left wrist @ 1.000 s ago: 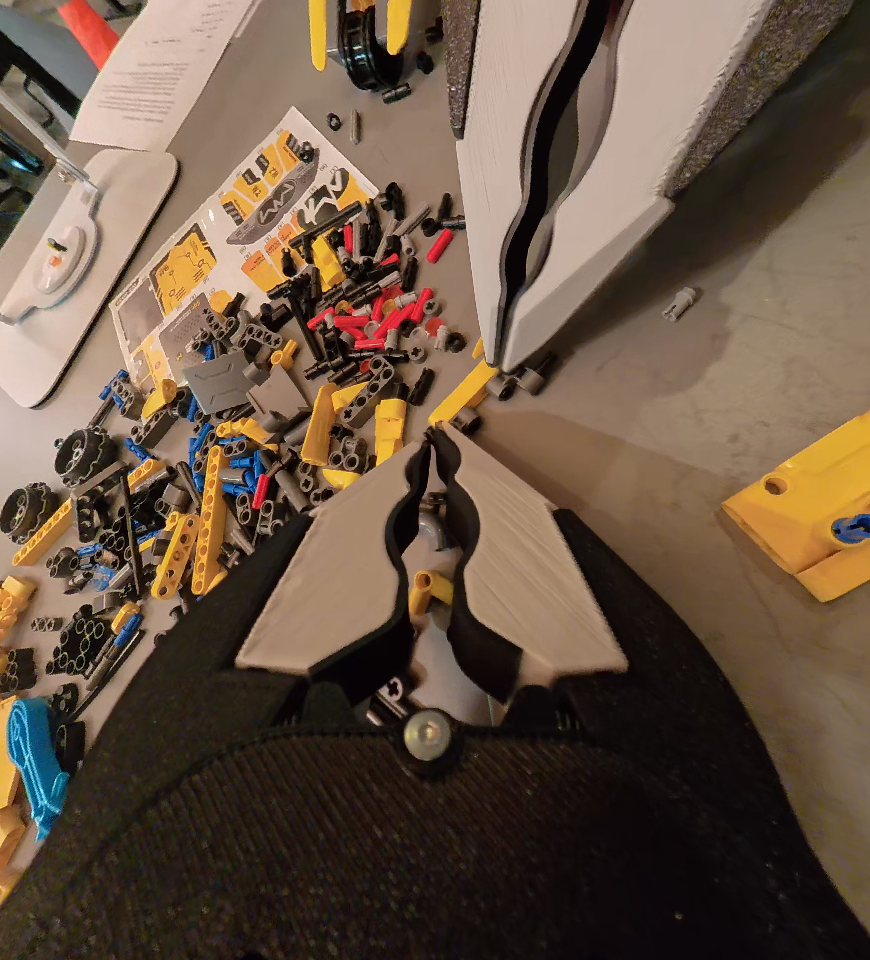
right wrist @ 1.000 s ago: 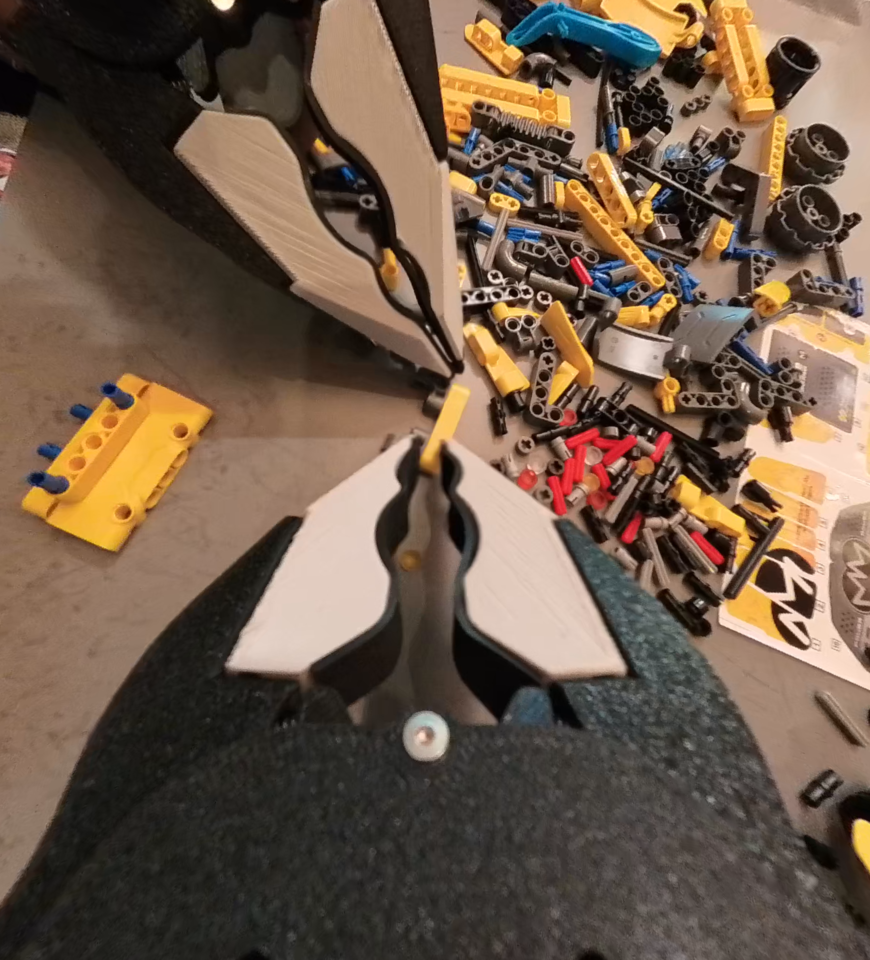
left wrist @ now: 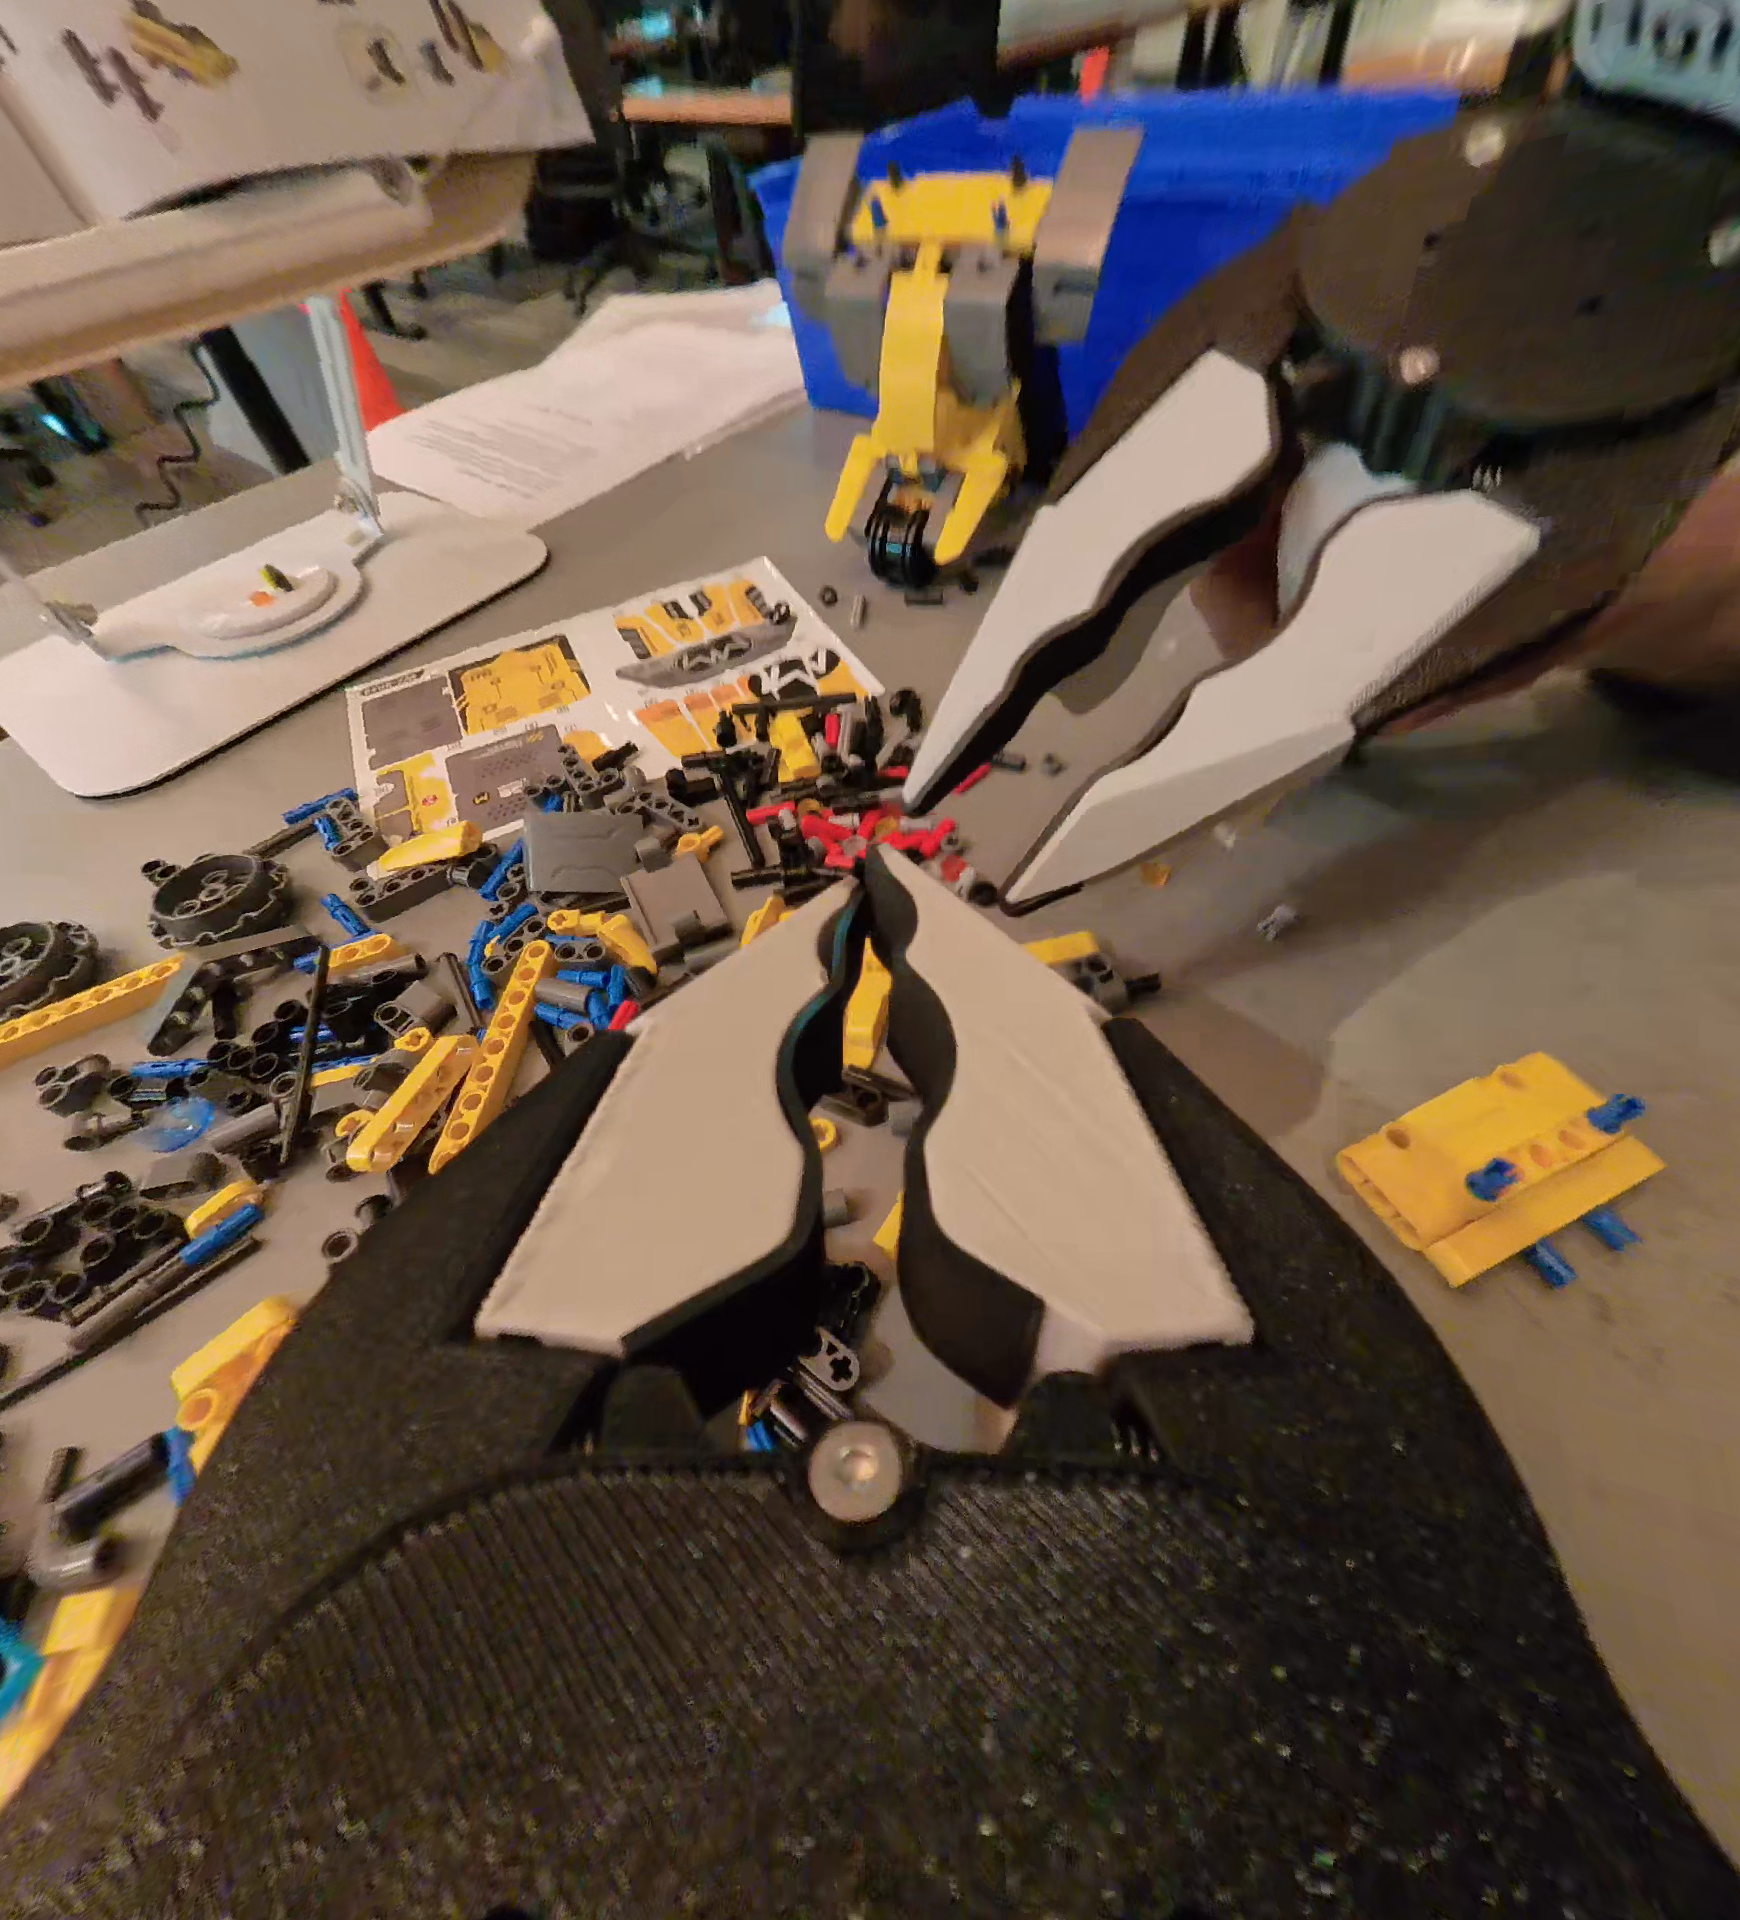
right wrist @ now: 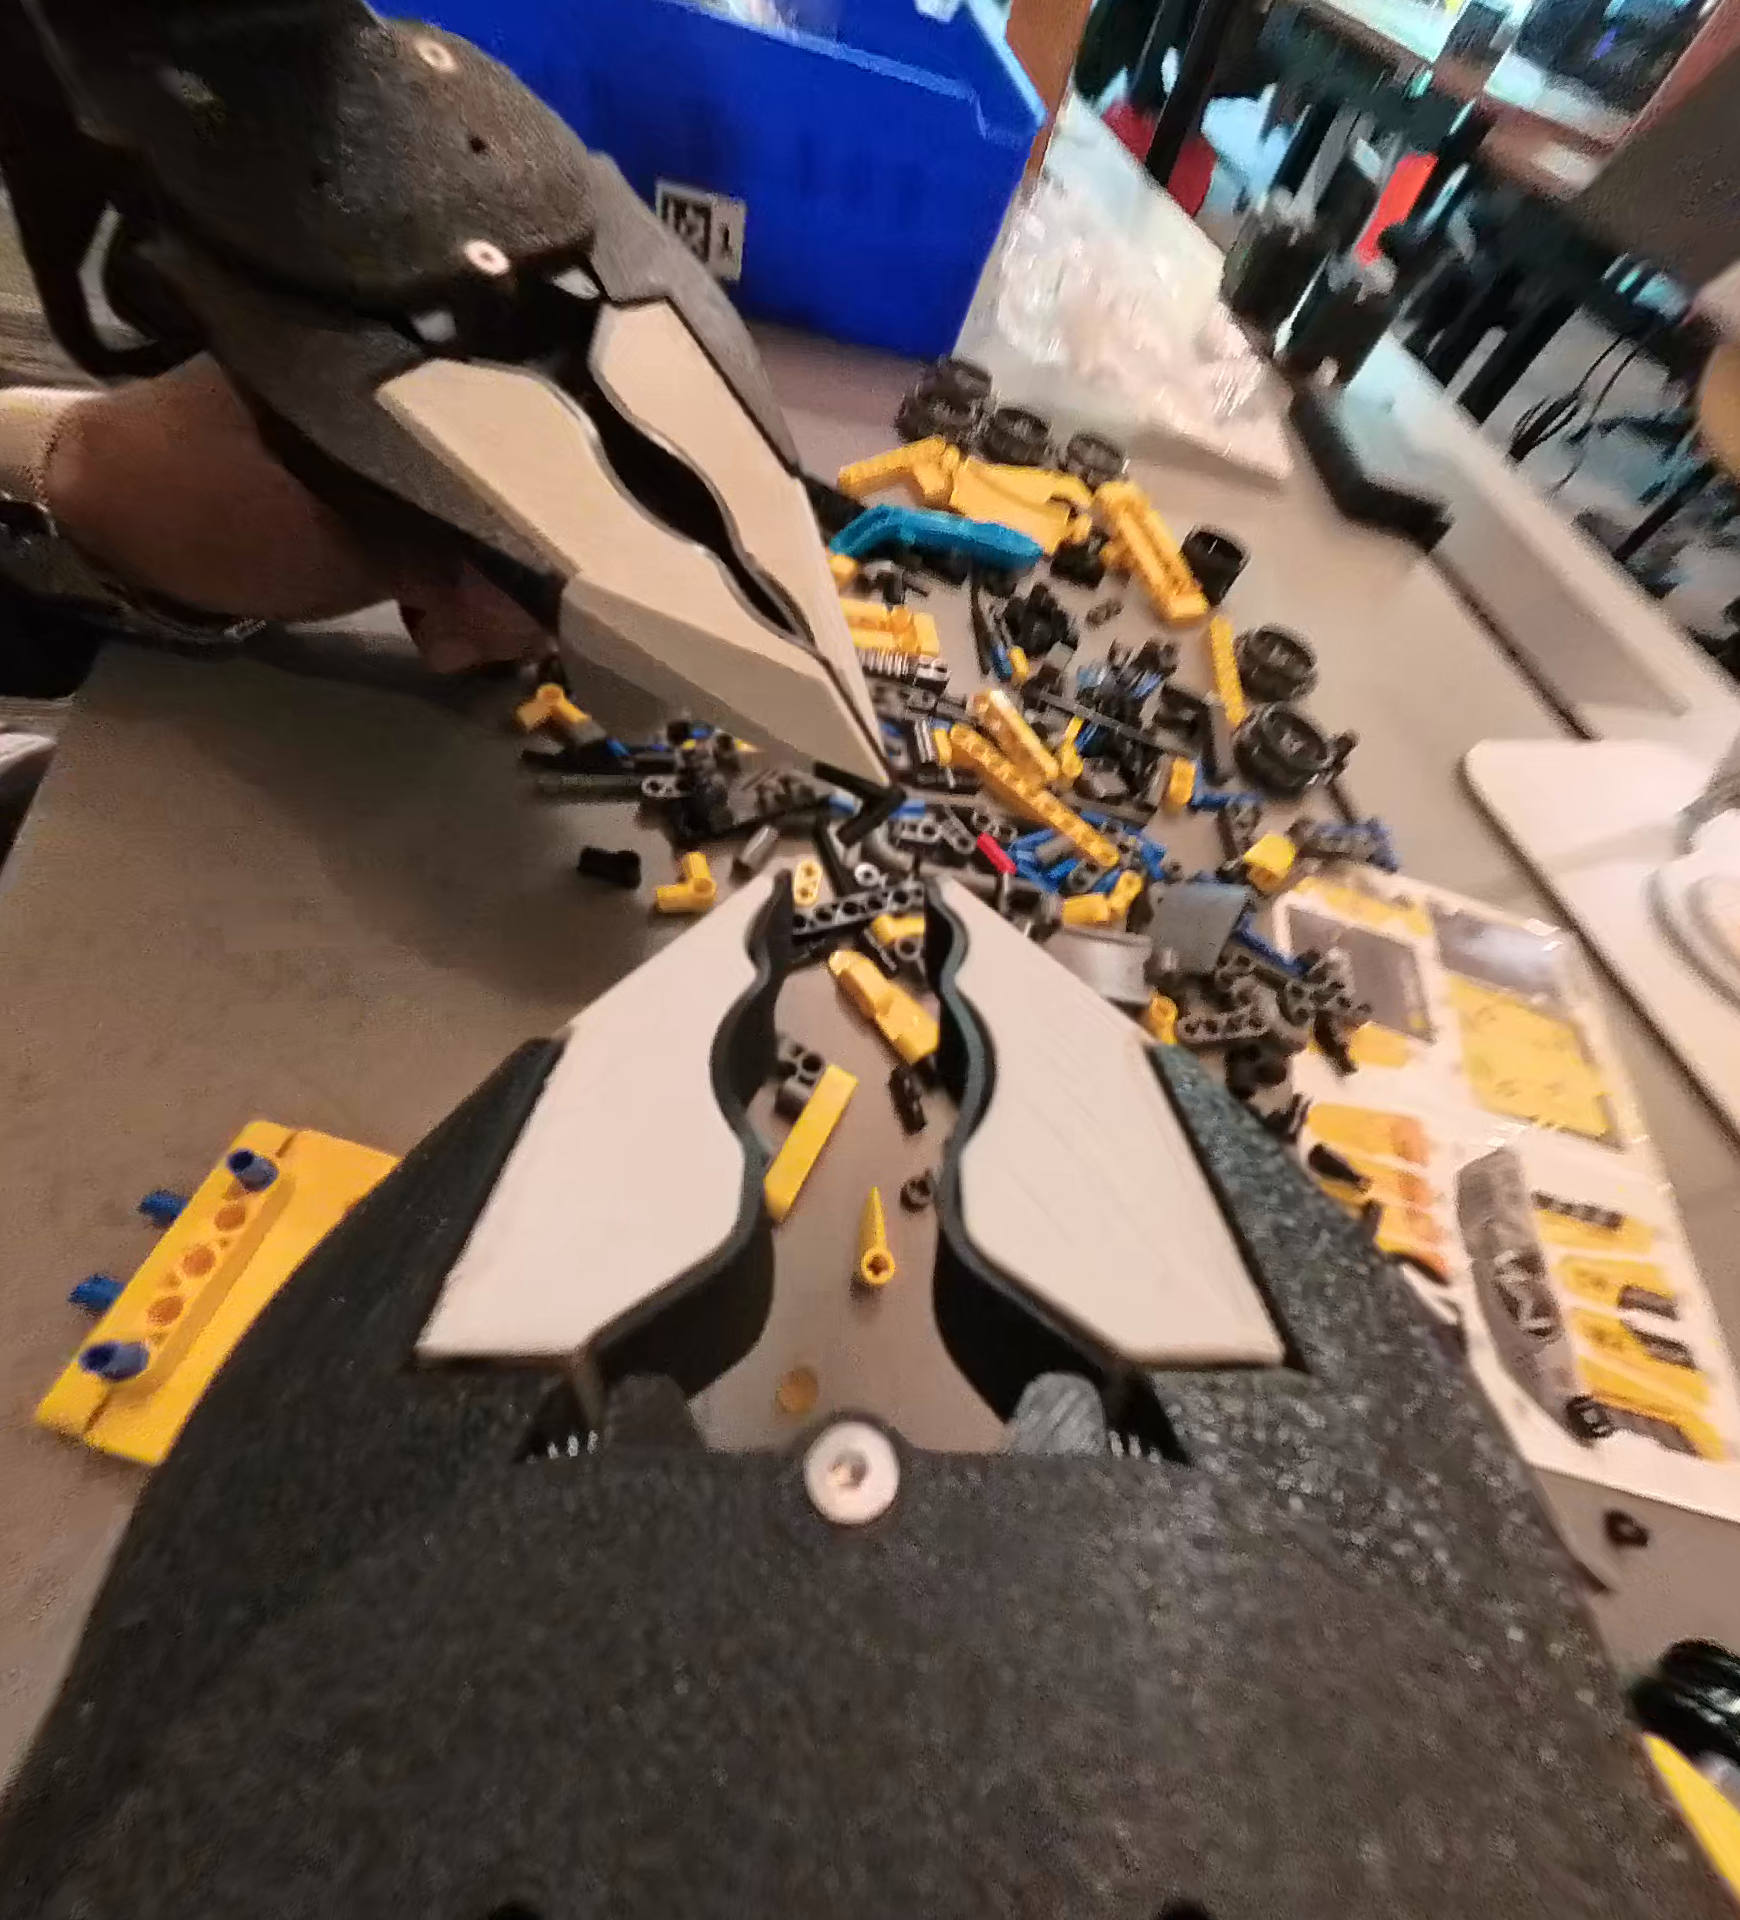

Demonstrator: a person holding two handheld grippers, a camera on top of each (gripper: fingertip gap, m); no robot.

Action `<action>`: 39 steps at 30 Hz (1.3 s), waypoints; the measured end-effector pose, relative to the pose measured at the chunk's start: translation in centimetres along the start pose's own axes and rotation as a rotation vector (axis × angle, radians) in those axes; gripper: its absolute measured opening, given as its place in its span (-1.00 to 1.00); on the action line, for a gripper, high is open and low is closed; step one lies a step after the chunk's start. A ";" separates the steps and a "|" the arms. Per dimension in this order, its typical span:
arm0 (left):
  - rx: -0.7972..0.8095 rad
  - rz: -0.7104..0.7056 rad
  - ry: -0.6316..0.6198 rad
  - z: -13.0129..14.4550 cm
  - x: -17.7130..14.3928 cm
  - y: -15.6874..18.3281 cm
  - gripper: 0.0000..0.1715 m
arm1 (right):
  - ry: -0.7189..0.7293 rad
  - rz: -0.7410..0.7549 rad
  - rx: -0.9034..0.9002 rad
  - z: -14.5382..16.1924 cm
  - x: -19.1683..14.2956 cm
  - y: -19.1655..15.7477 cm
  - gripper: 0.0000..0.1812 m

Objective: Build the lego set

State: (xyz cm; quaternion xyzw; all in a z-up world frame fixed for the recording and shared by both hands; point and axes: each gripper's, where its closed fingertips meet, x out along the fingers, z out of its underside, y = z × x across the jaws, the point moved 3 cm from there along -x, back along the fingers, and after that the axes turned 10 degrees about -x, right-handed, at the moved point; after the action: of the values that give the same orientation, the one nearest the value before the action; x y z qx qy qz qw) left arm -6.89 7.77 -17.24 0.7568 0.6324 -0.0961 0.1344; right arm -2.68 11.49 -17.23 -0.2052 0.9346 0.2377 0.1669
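Note:
My left gripper point(left wrist: 861, 883) is shut, its tips over the middle of a pile of small yellow, black, blue and red building parts point(left wrist: 533, 987); I see nothing between its tips. It also shows in the right wrist view point(right wrist: 881, 774), tips just above the pile point(right wrist: 1032, 769). My right gripper point(right wrist: 861, 888) is open and empty at the pile's near edge. A yellow beam point(right wrist: 809, 1138) and a small yellow pointed piece point(right wrist: 874, 1236) lie on the table between its fingers. In the left wrist view the right gripper point(left wrist: 965, 847) is open over red pins.
A yellow panel with blue pins point(left wrist: 1489, 1164) lies apart on the grey table, also in the right wrist view point(right wrist: 211, 1278). A sticker sheet point(left wrist: 617, 686), a white stand base point(left wrist: 253, 644), papers point(left wrist: 617, 405), a blue bin point(left wrist: 1209, 208) and a yellow-grey built model point(left wrist: 939, 343) are beyond. The tips of both grippers are at nearly the same place. Both grippers' tips are roughly 25 cm from the yellow-grey built model point(left wrist: 939, 343).
My right gripper has opened and let go of the yellow beam, which now lies on the table. Both grippers have tilted up and drawn back from each other.

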 end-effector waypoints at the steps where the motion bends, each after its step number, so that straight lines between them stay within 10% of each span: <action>1: -0.028 0.017 0.022 -0.3 -0.2 -0.1 -1.00 | 0.019 0.025 -0.025 -0.4 -0.1 0.0 -0.74; 39: -0.167 0.298 0.181 -2.1 -1.9 1.5 -1.00 | 0.120 0.133 -0.203 -3.6 -1.1 -0.9 -0.92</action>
State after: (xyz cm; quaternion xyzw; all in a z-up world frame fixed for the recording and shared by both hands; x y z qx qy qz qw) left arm -5.83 6.41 -14.54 0.8340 0.5285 0.0463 0.1518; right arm -2.06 9.25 -14.16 -0.1726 0.9256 0.3290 0.0729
